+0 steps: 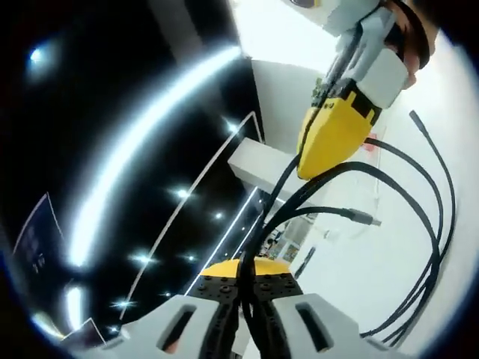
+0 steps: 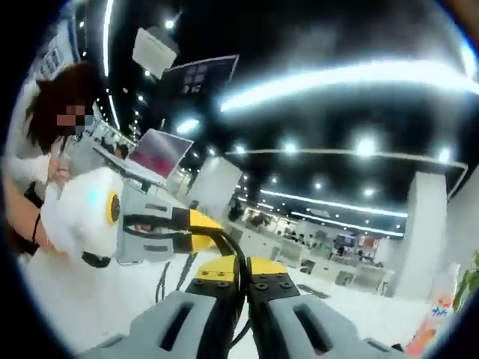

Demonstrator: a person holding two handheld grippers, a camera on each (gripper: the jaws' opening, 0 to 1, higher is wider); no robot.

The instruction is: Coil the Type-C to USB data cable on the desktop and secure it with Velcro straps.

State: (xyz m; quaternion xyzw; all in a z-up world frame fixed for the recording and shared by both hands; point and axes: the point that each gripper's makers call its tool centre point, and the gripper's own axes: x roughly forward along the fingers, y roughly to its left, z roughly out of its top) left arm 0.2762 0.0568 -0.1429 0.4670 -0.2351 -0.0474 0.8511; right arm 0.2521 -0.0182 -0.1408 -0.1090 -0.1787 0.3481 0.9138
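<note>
The black data cable (image 1: pixel 419 202) hangs in several loops over the white desktop (image 1: pixel 426 299). Its silver USB plug (image 1: pixel 365 219) sticks out to the right, and a thin cable end (image 1: pixel 416 118) points up. My left gripper (image 1: pixel 247 275) is shut on a bundle of cable strands that rise between its yellow-tipped jaws. My right gripper (image 1: pixel 310 168) comes in from the upper right, shut on the same strands higher up. In the right gripper view my right gripper (image 2: pixel 241 273) pinches the cable (image 2: pixel 233 250), with the left gripper (image 2: pixel 215 230) close at its left, also clamped on it.
A person (image 2: pixel 45 127) stands at the left, a hand on the left gripper's white body (image 2: pixel 78 206). A laptop (image 2: pixel 159 153) sits behind on the white desktop (image 2: pixel 82 307). A white box (image 1: pixel 262 161) lies at the desk's far edge. Dark ceiling with lights overhead.
</note>
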